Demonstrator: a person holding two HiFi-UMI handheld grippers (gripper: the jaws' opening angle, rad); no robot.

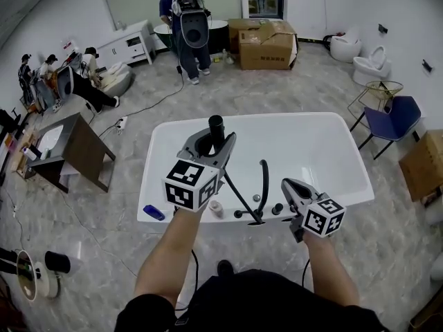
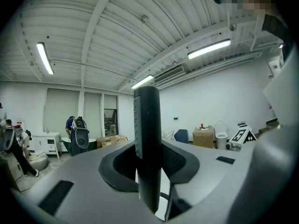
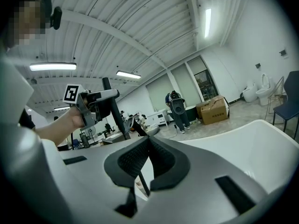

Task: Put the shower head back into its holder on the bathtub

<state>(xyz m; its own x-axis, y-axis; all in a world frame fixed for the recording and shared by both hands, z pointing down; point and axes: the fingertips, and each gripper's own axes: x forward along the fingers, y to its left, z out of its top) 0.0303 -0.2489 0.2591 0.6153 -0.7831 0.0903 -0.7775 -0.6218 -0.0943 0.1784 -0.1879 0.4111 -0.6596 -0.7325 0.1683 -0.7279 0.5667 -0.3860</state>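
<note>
Black and upright, the shower head (image 1: 216, 124) stands in the left claw (image 1: 211, 146), the jaws clenched on its handle, up above the near edge of the white bathtub (image 1: 166, 144). The left gripper view shows the dark handle standing right between the pads. Its black hose (image 1: 239, 196) drops away to the near rim, among the black knobs (image 1: 277, 209) and a small chrome one (image 1: 257, 198); which fitting is the holder, I can't tell. Over on the right, the right claw (image 1: 286, 184) hovers just above that rim with its jaws closed together on nothing, and its own view shows the tips meeting, with the hose only seen beyond them. The marker cubes (image 1: 188, 185) carry bold black-and-white squares, but no words. A blue object (image 1: 154, 212) lies on the left of the rim, and a curved black spout (image 1: 264, 175) rises from it between the two claws. Past the tub, a blue chair (image 1: 393, 116) sits to the right on the grey floor (image 1: 138, 116). Further back there's a cardboard box (image 1: 268, 43) with dark print on its side, too small to read, and a person (image 1: 188, 33) standing beside it. White toilets (image 1: 370, 64) stand at far right, and a white cabinet (image 1: 131, 43) at far left, with people sitting (image 1: 83, 75) near it.
</note>
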